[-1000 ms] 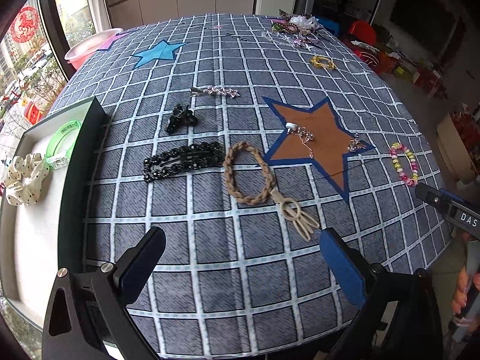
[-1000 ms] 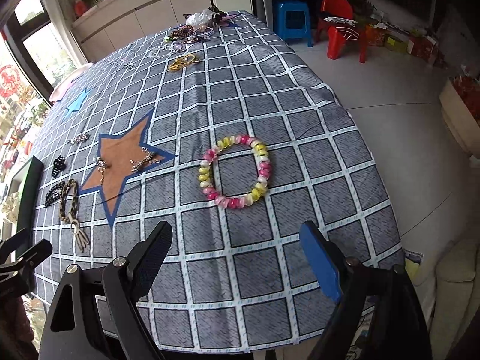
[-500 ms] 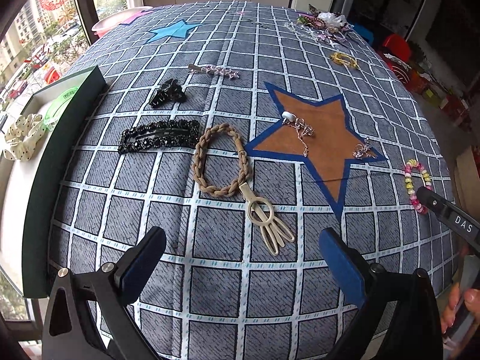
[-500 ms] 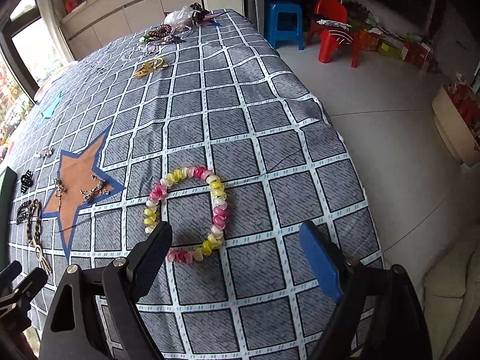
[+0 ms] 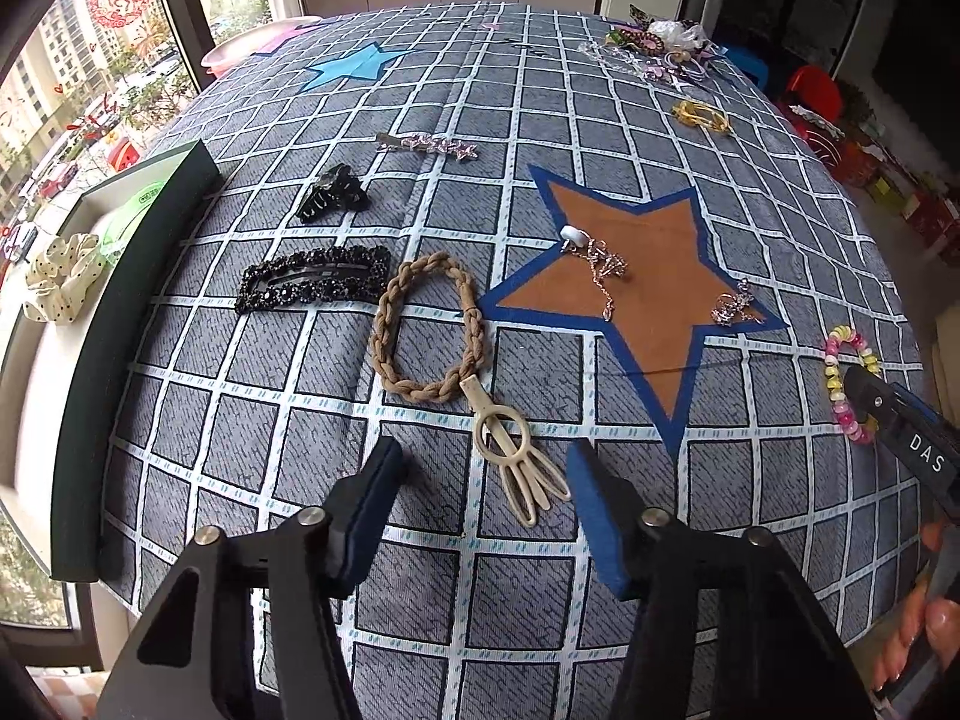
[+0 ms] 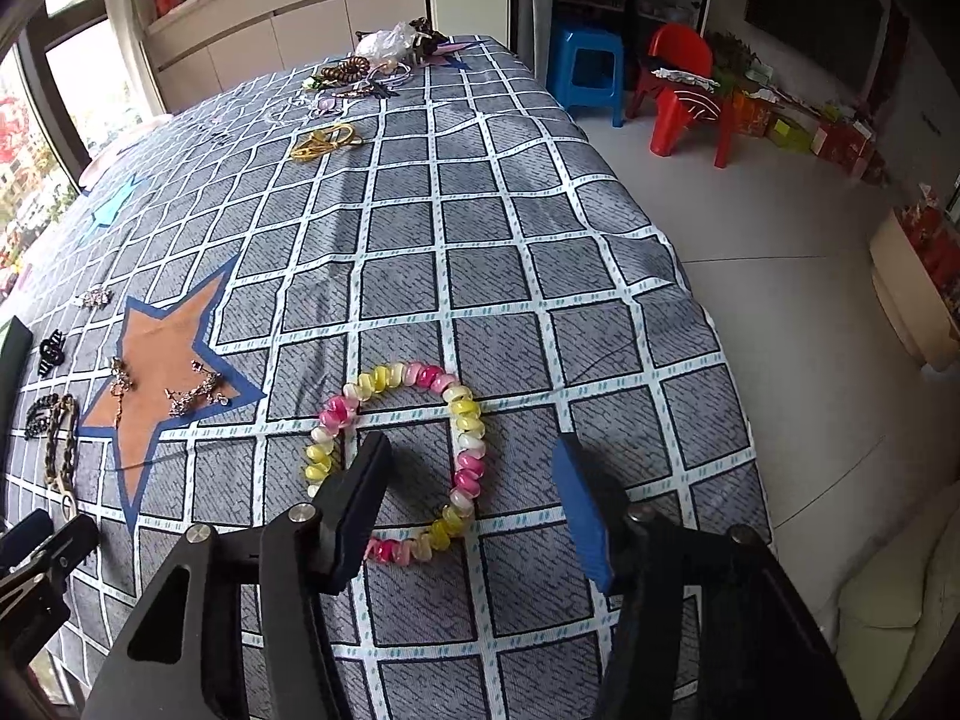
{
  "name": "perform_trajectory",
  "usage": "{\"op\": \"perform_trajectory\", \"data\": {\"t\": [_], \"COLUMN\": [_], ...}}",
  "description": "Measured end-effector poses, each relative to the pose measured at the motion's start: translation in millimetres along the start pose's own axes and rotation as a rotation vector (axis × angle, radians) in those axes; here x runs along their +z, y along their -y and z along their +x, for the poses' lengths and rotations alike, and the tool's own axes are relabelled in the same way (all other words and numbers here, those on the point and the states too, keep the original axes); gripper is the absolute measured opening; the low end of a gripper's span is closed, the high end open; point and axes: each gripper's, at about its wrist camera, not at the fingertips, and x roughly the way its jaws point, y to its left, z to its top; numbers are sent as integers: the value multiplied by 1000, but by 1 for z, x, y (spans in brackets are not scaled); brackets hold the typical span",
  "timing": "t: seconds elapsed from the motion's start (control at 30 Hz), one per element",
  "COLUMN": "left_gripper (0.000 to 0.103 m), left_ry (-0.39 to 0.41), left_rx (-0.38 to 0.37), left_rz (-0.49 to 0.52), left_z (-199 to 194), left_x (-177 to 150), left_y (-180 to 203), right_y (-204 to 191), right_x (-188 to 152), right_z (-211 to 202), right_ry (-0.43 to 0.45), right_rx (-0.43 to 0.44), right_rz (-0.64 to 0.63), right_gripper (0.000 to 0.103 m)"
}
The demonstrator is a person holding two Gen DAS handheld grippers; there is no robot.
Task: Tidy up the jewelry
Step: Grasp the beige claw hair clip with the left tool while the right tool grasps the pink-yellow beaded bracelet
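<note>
My left gripper point(image 5: 483, 501) is open, its fingers either side of a cream hair clip point(image 5: 516, 471) tied to a tan braided hair band point(image 5: 420, 330). A black beaded barrette point(image 5: 312, 287) and a black claw clip point(image 5: 333, 201) lie to its left. My right gripper point(image 6: 471, 492) is open and low over a pink and yellow coil bracelet point(image 6: 420, 456); its left finger is inside the ring, its right finger outside it. Silver chains point(image 5: 600, 270) lie on the brown star point(image 5: 648, 276).
A dark-edged tray point(image 5: 120, 324) at the left holds a dotted scrunchie point(image 5: 60, 282) and a green band point(image 5: 129, 213). A starred hair pin point(image 5: 429, 147), a yellow piece point(image 5: 699, 115) and a far pile of jewelry point(image 5: 657, 48) lie on the checked cloth. The table's right edge drops to the floor point(image 6: 780, 252).
Both grippers have moved forward and down towards the table. The left has come over the cream clip, the right over the coil bracelet. Both jaws have narrowed.
</note>
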Motion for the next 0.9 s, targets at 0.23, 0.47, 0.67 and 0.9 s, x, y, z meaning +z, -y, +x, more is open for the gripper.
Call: {"op": "perform_trajectory", "data": {"t": [0.23,0.47,0.67,0.9], "left_gripper": [26,26,13,13], "left_ry": [18,21,42,44], "left_rx": [-78,-181,-207,-218], "left_rz": [39,85,127,136], "left_z": [-4,-10,-21,-24], "left_x": [-4,-14,-18,-19], "left_y": [-8,-20,-28,-41], "right_y": [-6,-5,-13,-31], "right_x": [-2,-12,-20,-26], "right_z": [-4,-14,-32,-48], "right_ry": [7,9,25,33], "right_rx": [13,59,101,124], "right_rz": [-14,18,8,-17], "right_gripper": [9,9,9,9]}}
